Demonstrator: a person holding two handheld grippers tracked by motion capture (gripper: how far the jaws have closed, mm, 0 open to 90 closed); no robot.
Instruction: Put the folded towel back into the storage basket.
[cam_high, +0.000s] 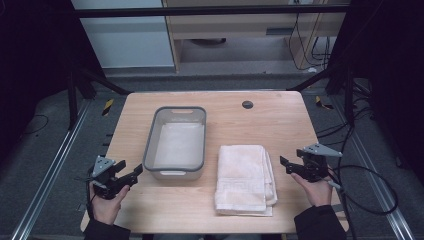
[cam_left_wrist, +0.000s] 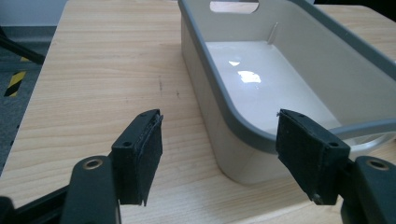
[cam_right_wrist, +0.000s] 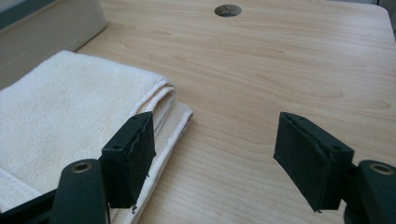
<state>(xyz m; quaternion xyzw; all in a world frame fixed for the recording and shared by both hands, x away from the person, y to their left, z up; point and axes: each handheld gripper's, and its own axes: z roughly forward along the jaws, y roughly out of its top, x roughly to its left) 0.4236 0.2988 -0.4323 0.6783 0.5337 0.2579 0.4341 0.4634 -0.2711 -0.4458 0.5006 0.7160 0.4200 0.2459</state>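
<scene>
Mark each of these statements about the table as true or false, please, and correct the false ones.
1. The folded towel lies inside the tub. False: it lies on the table, to the right of the tub.
2. The tub holds nothing. True.
3. The left gripper is shut on the tub's rim. False: its jaws stand open, holding nothing.
4. The right gripper is open, beside the towel. True.
5. The towel is dark blue. False: it is cream-white.

towel (cam_high: 244, 177): cream-white, plain terry, woven band near one end | bin (cam_high: 150, 145): pale grey walls, darker grey rim, glossy white floor | table (cam_high: 270, 125): light wood grain, dark round grommet (cam_high: 247, 104) | left tongs (cam_high: 134, 175): black | right tongs (cam_high: 286, 164): black, grey top plate
</scene>
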